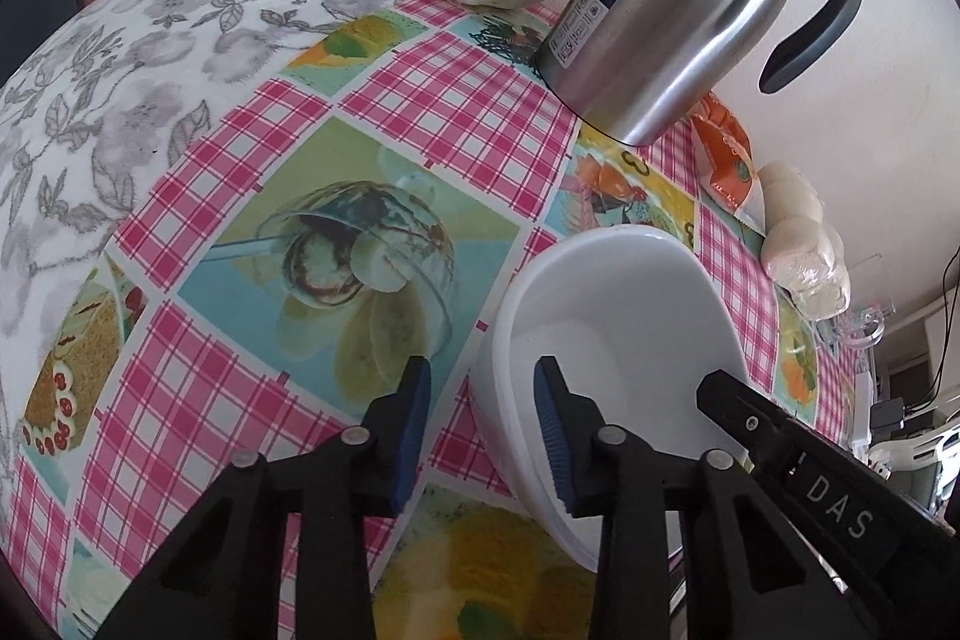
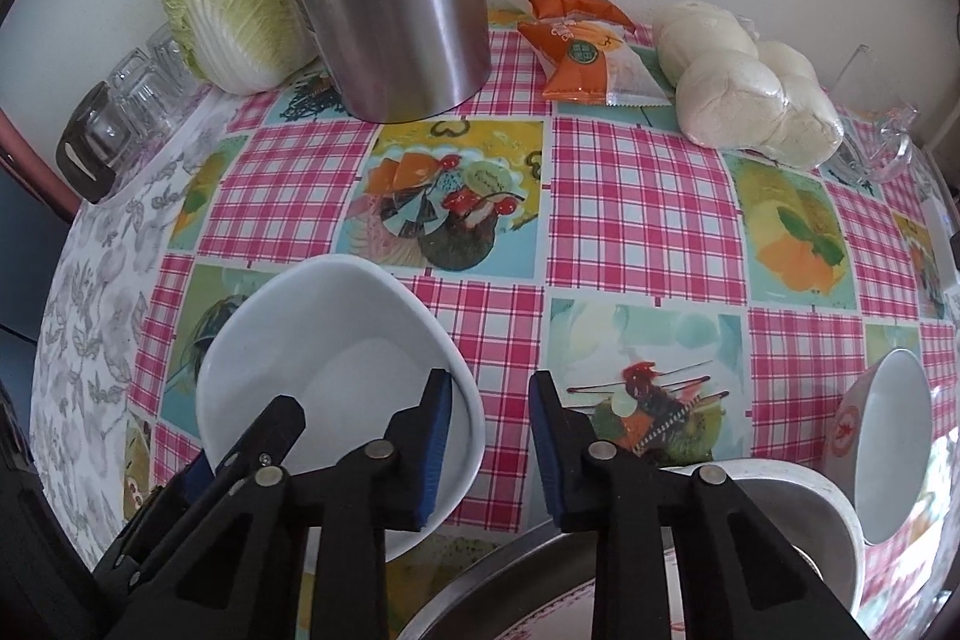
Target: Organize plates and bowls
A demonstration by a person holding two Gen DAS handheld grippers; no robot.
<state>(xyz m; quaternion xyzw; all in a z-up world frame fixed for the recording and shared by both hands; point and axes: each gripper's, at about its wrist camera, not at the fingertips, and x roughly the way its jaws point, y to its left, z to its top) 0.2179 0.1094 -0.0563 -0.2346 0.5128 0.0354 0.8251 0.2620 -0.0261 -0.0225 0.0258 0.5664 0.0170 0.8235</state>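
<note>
Left-wrist view shows the left gripper [image 1: 483, 436] straddling the white bowl's [image 1: 624, 304] near rim and the right gripper [image 2: 489, 439] astride its opposite rim, pads not yet pressing, so sorting looks barely begun, with another bowl [image 2: 888, 442] loose nearby.
</note>
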